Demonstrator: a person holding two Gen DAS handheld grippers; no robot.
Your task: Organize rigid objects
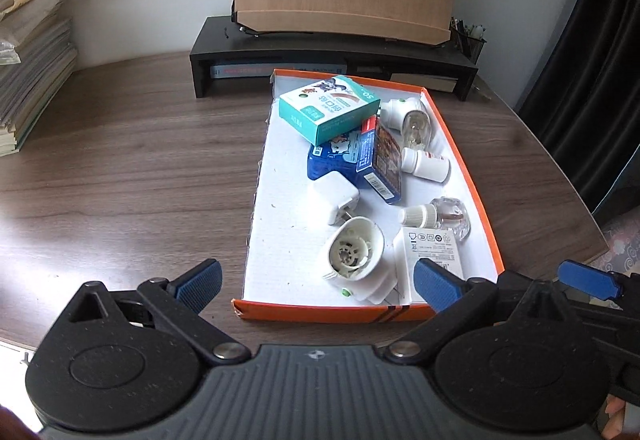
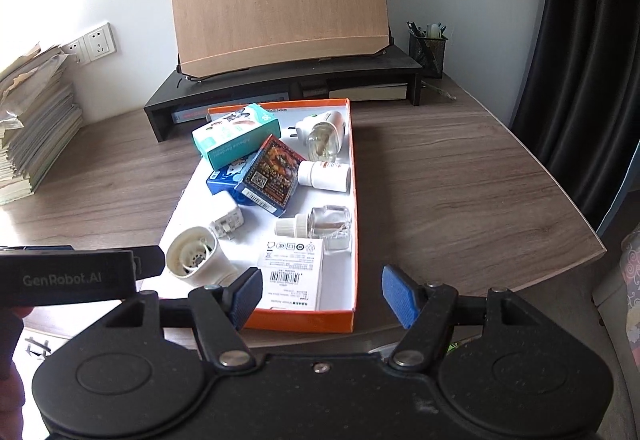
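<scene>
The wood-grain desk (image 2: 440,180) carries an orange-rimmed tray (image 2: 353,200) holding the loose rigid objects: boxes, a white pill bottle (image 2: 324,176), a charger plug (image 2: 226,218). Left gripper (image 1: 316,280) and right gripper (image 2: 320,296) hover at the near rim, fingers spread and empty, apparently positioned to select an item.

Ahead of the fingers, a tray (image 1: 472,176) is borne by the desk (image 1: 132,168), a riser (image 1: 336,54) beyond, papers (image 1: 32,52) far left.
</scene>
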